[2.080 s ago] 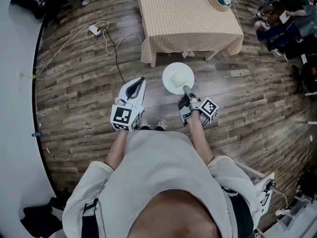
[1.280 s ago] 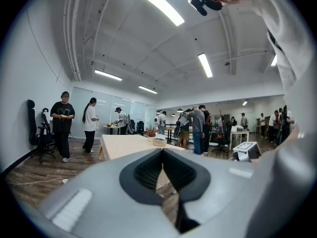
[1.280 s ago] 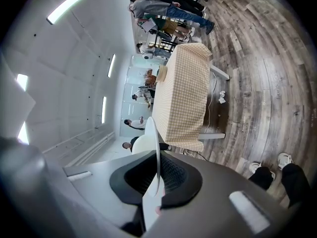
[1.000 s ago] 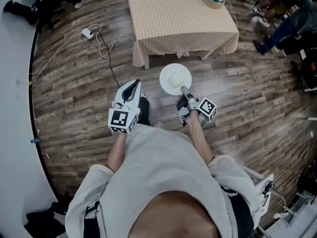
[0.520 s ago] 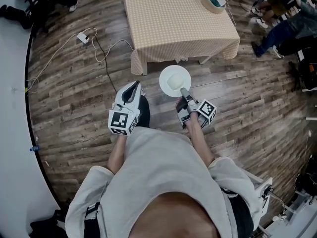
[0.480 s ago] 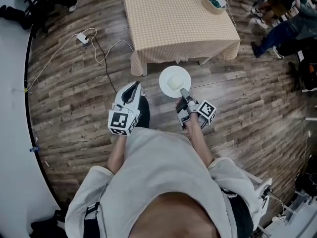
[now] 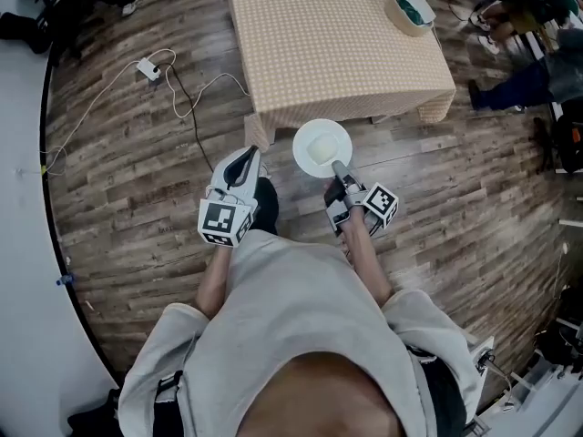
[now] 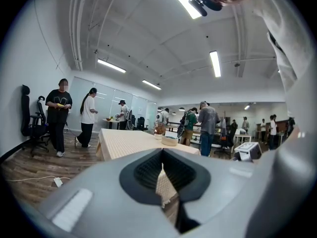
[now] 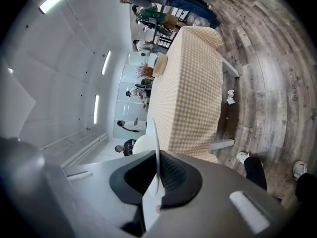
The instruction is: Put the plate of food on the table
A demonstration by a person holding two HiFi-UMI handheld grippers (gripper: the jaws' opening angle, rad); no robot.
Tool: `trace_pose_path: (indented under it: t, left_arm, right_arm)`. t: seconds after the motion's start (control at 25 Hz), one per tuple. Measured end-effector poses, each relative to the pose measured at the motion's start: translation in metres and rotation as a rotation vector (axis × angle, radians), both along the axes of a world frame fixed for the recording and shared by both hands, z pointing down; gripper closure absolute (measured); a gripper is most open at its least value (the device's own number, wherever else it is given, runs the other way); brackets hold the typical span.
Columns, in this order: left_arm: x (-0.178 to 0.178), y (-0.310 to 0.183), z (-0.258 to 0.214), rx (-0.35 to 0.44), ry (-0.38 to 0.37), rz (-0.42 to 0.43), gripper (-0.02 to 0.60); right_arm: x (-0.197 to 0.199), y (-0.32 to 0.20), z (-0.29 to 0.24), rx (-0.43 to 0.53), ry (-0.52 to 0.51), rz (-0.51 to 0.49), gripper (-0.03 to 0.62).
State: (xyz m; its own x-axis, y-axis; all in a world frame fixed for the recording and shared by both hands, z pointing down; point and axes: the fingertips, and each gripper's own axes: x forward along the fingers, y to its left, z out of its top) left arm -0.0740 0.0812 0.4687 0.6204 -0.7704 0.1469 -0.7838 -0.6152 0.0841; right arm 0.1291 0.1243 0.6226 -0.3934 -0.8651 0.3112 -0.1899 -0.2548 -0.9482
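A white plate [image 7: 322, 147] with a pale mound of food on it hangs level just before the near edge of the table [image 7: 328, 35], which wears a beige checked cloth. My right gripper [image 7: 339, 166] is shut on the plate's near rim. In the right gripper view the plate [image 9: 154, 143] shows edge-on between the pads of that gripper [image 9: 157, 182], with the table [image 9: 190, 98] beyond. My left gripper [image 7: 250, 153] floats to the left of the plate, shut and holding nothing. In its own view the left gripper [image 8: 162, 170] points at the table [image 8: 129, 140].
A bowl [image 7: 412, 9] stands at the table's far right corner. A power strip with a cable [image 7: 146, 66] lies on the wooden floor to the left. People [image 7: 519, 71] are at the far right. Others [image 8: 58, 113] stand by the back wall. Crumpled paper [image 9: 230, 97] lies under the table.
The table has drawn closer to me and the plate now hangs at its near edge. Both grippers keep their places before my body, the right one still holding the plate.
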Motion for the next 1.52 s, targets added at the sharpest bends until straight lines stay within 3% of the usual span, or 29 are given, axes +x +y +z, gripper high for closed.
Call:
trace_pose_path:
  t: [0.88, 1.24, 1.52]
  left_arm:
    - [-0.035, -0.216, -0.034, 0.001, 0.027, 0.066, 0.574]
    - [-0.037, -0.255, -0.036, 0.000, 0.026, 0.071, 0.574]
    - [-0.016, -0.261, -0.032, -0.014, 0.002, 0.043, 0.574]
  right_arm:
    - [-0.039, -0.217, -0.046, 0.030, 0.019, 0.057, 0.583]
    - [-0.042, -0.256, -0.048, 0.030, 0.012, 0.065, 0.583]
    - [-0.025, -0.268, -0.044, 0.033, -0.012, 0.037, 0.583]
